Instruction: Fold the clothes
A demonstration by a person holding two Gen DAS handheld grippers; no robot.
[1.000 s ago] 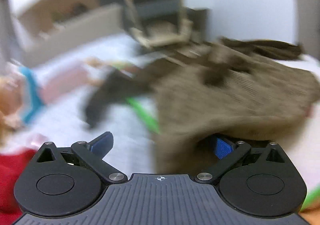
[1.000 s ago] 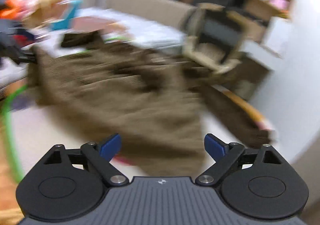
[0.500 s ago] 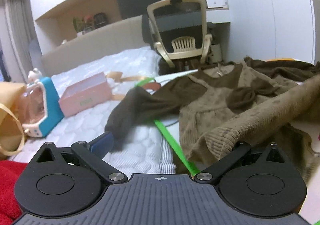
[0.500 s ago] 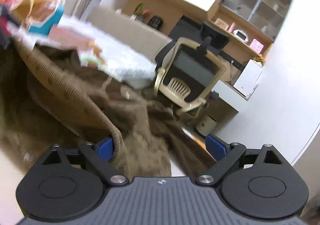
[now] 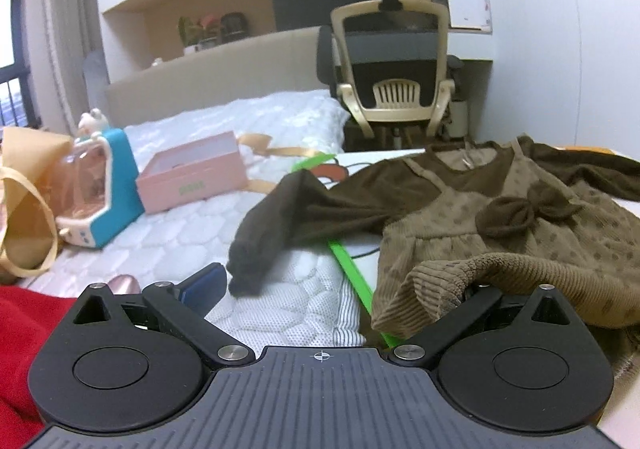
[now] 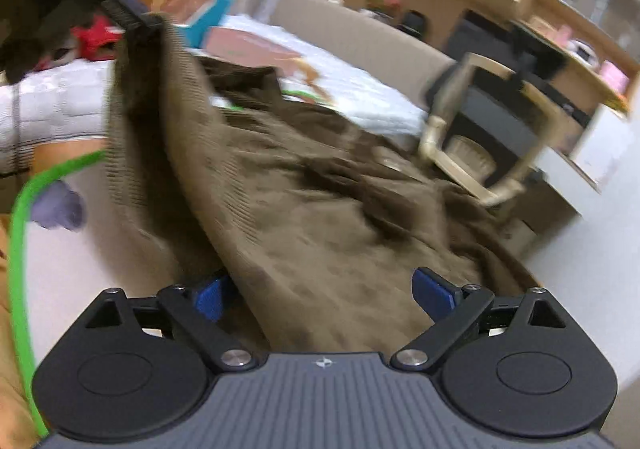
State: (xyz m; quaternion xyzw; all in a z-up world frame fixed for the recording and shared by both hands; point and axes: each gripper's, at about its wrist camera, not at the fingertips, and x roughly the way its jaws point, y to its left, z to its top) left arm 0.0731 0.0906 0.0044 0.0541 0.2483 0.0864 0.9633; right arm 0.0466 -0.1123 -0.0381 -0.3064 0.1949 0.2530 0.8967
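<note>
A brown corduroy dress with dots and a dark bow lies on the bed, its dark sleeve stretched out to the left. My left gripper is open, and the lifted ribbed hem drapes over its right finger and hides that pad. In the right wrist view the dress fills the middle. Its hem rises in a taut ridge to the left gripper's finger at the top left. My right gripper is open, with the fabric lying between its blue pads and against the left one.
On the white quilt stand a pink box, a blue toy machine and a paper bag. Red cloth lies at the near left. A green strip runs under the dress. An office chair stands behind the bed.
The dress hem has come up off the bed and now hangs from the left gripper's finger. The left view has steadied; the right gripper has swung low over the fabric.
</note>
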